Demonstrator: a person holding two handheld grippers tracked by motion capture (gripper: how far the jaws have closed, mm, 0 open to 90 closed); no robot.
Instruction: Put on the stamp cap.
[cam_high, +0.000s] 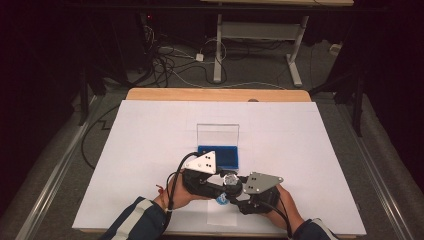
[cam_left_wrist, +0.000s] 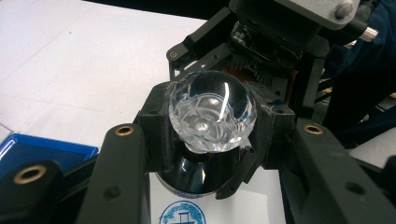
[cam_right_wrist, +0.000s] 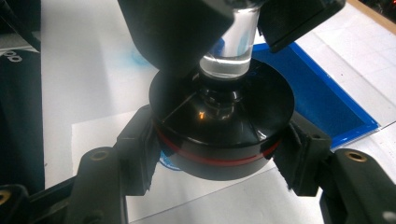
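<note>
A stamp with a clear faceted knob (cam_left_wrist: 212, 109) and a round black base (cam_right_wrist: 222, 126) ringed in red is held between both grippers. My left gripper (cam_left_wrist: 210, 122) is shut on the knob. My right gripper (cam_right_wrist: 219, 149) is shut on the black base, pads on either side. In the high view the two grippers meet at the stamp (cam_high: 230, 178) near the table's front edge. The stamp hangs just over a small paper slip (cam_right_wrist: 196, 191) that bears a round blue print (cam_left_wrist: 182, 214).
A blue ink pad (cam_high: 218, 156) lies in an open case just beyond the grippers, its clear lid (cam_high: 218, 134) standing upright. White paper (cam_high: 150, 150) covers the table. Desk legs and cables are on the floor beyond the far edge.
</note>
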